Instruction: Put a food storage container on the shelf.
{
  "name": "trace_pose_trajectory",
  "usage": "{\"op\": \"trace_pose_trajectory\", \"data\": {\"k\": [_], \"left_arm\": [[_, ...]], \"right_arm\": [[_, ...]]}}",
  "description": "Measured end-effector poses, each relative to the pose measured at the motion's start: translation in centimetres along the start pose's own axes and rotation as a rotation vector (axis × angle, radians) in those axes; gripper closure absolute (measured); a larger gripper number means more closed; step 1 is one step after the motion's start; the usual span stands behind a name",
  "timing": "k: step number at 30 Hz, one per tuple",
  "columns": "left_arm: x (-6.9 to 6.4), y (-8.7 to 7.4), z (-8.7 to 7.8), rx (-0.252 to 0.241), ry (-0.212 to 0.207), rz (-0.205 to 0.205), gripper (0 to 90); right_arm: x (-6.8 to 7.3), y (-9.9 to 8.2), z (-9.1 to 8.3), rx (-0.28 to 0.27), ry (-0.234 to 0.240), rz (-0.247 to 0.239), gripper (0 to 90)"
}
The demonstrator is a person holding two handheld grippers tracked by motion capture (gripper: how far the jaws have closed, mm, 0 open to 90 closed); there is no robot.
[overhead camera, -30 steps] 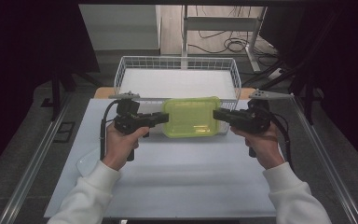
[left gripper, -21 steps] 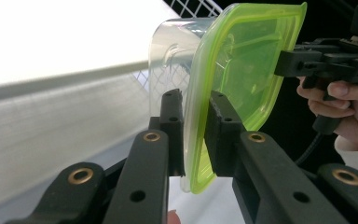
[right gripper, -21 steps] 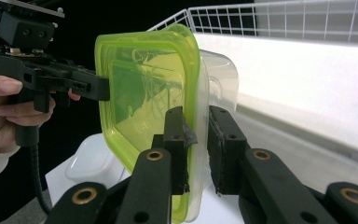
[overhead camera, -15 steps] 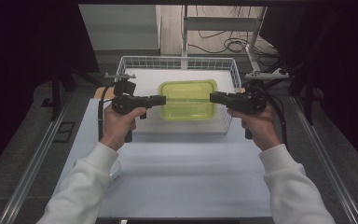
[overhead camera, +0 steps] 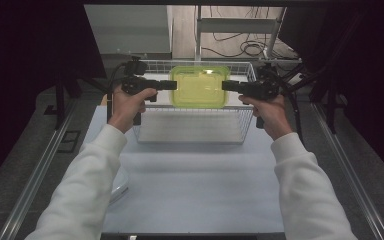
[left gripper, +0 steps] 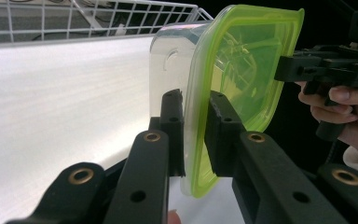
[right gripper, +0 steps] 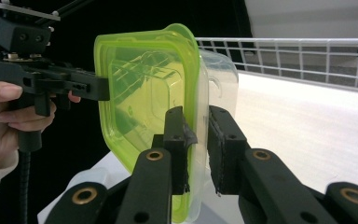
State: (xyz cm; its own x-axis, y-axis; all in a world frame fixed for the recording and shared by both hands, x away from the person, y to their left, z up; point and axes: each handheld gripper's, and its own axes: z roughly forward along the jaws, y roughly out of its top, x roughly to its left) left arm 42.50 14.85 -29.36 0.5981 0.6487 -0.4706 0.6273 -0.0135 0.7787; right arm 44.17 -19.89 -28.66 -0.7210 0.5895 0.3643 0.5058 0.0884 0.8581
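Above the white wire basket (overhead camera: 195,132) at the far end of the table hangs one clear plastic food box with a lime-green lid (overhead camera: 200,86), held up off the basket floor between two black two-jaw grippers, one at each short end. At the left end, the left gripper (overhead camera: 172,85) has its jaws closed narrowly on the lid's rim, one pad on the green top and one against the clear wall below it, as the left gripper view (left gripper: 195,133) shows close up. At the right end, the right gripper (overhead camera: 226,85) pinches the opposite rim the same way (right gripper: 198,140). Both jaws point inward toward each other, level with the box. Two hands in white sleeves carry the grippers, the left hand (overhead camera: 125,102) and the right hand (overhead camera: 270,112).

One basket stands on the pale blue-white table sheet (overhead camera: 195,195), and its near wire wall lies between the person and the box. Whether the box sits level or tips slightly toward the person is hard to tell from the high view. Black cables (overhead camera: 240,47) lie on the floor beyond.
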Motion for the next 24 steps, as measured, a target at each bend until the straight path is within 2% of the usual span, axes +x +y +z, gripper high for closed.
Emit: {"op": "trace_pose_trajectory", "data": {"k": [3, 7, 8, 11, 13, 14, 16, 18, 19, 20, 21, 22, 23, 24], "left_arm": [[0.6, 0.5, 0.4, 0.008, -0.002, -0.009, 79.0], [2.1, 0.9, 1.2, 0.022, -0.014, -0.045, 79.1], [2.9, 0.9, 1.5, 0.03, -0.02, -0.067, 79.1], [3.5, 0.9, 1.8, 0.038, -0.02, -0.083, 79.1], [4.2, 0.9, 2.3, 0.052, -0.019, -0.106, 79.1], [4.8, 0.9, 2.7, 0.063, -0.026, -0.135, 79.2], [5.2, 1.0, 2.8, 0.063, -0.039, -0.148, 78.8], [6.0, 1.3, 3.2, 0.062, -0.062, -0.2, 77.6], [6.0, 1.3, 3.2, 0.062, -0.062, -0.2, 77.6], [6.3, 1.4, 3.3, 0.059, -0.069, -0.217, 77.5], [6.6, 1.5, 3.4, 0.058, -0.073, -0.238, 77.5], [6.8, 1.8, 3.5, 0.058, -0.055, -0.247, 77.6], [6.8, 1.8, 3.5, 0.058, -0.055, -0.247, 77.8], [6.9, 2.0, 3.8, 0.058, -0.041, -0.264, 77.9]], "right_arm": [[-0.6, 0.4, 0.5, 0.001, 0.002, 0.014, 77.8], [-1.5, 0.9, 1.5, 0.025, -0.005, 0.035, 77.8], [-1.9, 1.1, 2.0, 0.036, -0.005, 0.046, 77.7], [-2.4, 1.2, 2.6, 0.056, -0.006, 0.06, 77.8], [-2.9, 1.3, 3.2, 0.082, -0.01, 0.085, 77.8], [-3.4, 1.3, 3.8, 0.106, -0.016, 0.108, 77.7], [-3.7, 1.3, 4.1, 0.115, -0.023, 0.125, 77.8], [-4.5, 1.5, 4.6, 0.118, -0.027, 0.16, 78.1], [-4.5, 1.5, 4.6, 0.118, -0.027, 0.16, 78.1], [-4.5, 1.9, 5.0, 0.132, -0.05, 0.173, 77.2], [-4.5, 1.9, 5.0, 0.132, -0.05, 0.173, 77.2], [-4.5, 2.1, 5.5, 0.153, -0.076, 0.202, 76.1], [-4.5, 2.1, 5.5, 0.153, -0.076, 0.202, 76.1], [-4.7, 2.2, 5.9, 0.154, -0.084, 0.243, 75.0]]}}
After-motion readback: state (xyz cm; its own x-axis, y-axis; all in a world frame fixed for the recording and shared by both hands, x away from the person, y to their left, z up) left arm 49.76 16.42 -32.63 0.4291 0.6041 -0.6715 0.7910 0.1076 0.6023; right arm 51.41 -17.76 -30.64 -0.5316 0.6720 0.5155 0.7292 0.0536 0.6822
